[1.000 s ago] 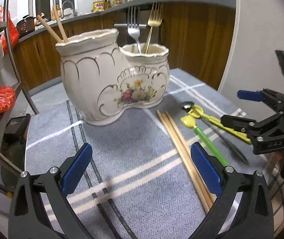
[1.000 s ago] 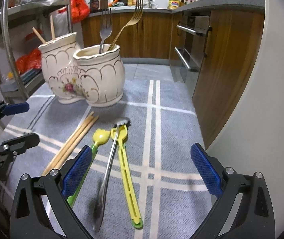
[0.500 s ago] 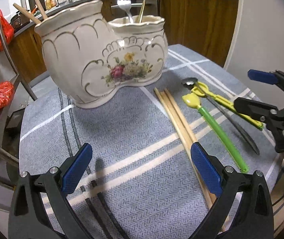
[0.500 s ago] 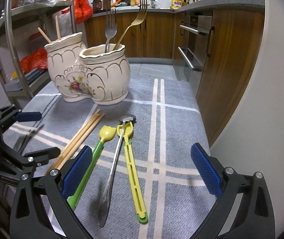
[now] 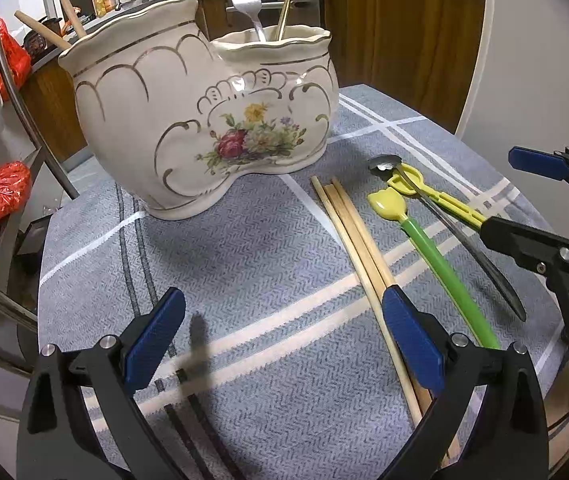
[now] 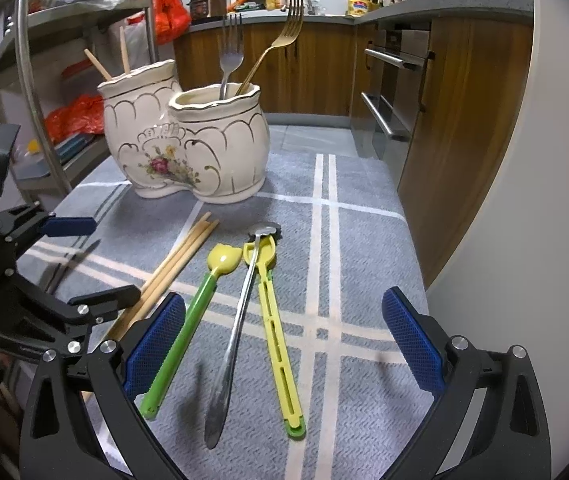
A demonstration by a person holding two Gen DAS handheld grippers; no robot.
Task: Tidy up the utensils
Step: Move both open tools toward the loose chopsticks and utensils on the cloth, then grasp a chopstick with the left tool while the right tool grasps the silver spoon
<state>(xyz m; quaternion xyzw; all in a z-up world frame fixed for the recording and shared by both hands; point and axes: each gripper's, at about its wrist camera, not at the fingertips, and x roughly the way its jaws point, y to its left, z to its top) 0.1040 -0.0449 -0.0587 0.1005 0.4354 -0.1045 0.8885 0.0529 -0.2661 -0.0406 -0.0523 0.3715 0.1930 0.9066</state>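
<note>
A cream two-pot ceramic holder point(image 5: 204, 120) point(image 6: 188, 148) stands on a grey checked cloth. Its taller pot holds two wooden chopsticks point(image 5: 44, 28), its shorter pot a silver fork point(image 6: 230, 56) and a gold fork point(image 6: 280, 44). Loose wooden chopsticks point(image 5: 360, 252) point(image 6: 176, 264), a green-handled yellow spoon point(image 5: 428, 248) point(image 6: 196, 304), a steel spoon point(image 6: 240, 316) and a yellow slotted utensil point(image 6: 276, 328) lie on the cloth. My left gripper point(image 5: 284, 344) is open and empty, its right finger over the loose chopsticks. My right gripper point(image 6: 284, 344) is open and empty above the spoon handles.
A metal shelf rack point(image 6: 28, 80) with red bags stands left of the table. Wooden kitchen cabinets and an oven point(image 6: 396, 92) lie behind. A white rounded wall point(image 6: 524, 240) borders the table's right edge. The cloth point(image 5: 244, 280) covers the whole tabletop.
My left gripper moved forward and lower toward the holder and the loose chopsticks. My right gripper shifted slightly forward over the spoons. Both stayed open.
</note>
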